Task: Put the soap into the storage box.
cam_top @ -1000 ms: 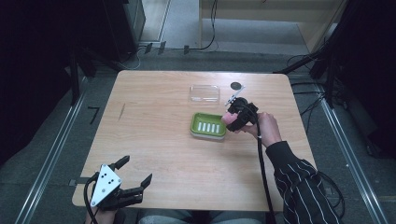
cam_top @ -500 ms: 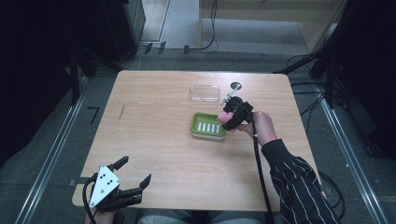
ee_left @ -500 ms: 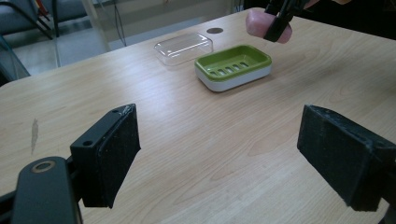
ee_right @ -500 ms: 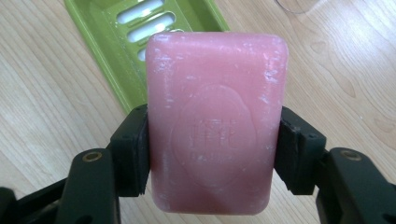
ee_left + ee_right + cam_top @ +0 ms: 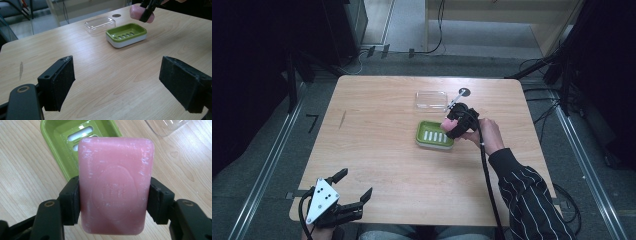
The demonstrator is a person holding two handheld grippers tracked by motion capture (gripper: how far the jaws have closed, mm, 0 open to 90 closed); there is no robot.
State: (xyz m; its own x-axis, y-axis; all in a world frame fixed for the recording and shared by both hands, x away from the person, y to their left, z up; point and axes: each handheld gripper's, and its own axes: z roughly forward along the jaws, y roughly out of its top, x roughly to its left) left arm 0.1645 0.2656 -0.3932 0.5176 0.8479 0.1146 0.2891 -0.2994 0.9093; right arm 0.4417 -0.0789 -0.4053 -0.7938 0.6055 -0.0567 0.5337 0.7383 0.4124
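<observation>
A pink soap bar [image 5: 115, 185] is clamped by its long sides in my right gripper [image 5: 115, 203], which is shut on it. The gripper holds it just above the right end of a green soap dish [image 5: 51, 135] with a slotted white insert. In the high view the right gripper [image 5: 452, 125] and soap [image 5: 446, 121] hang at the dish's [image 5: 421, 135] right edge. My left gripper [image 5: 356, 183] rests near the table's front left edge, open with nothing between its pads [image 5: 62, 80]. From there the soap [image 5: 136, 12] shows above the dish [image 5: 117, 43].
A clear plastic lid [image 5: 431, 100] lies just behind the dish, also seen as the lid [image 5: 100, 24] and the lid [image 5: 167, 126]. A round cable hole [image 5: 464, 91] sits near the table's far edge. Bare wooden tabletop [image 5: 377, 140] stretches between the two grippers.
My right gripper has carried the soap a little to the left, closer over the dish's right end. The left gripper has stayed where it was.
</observation>
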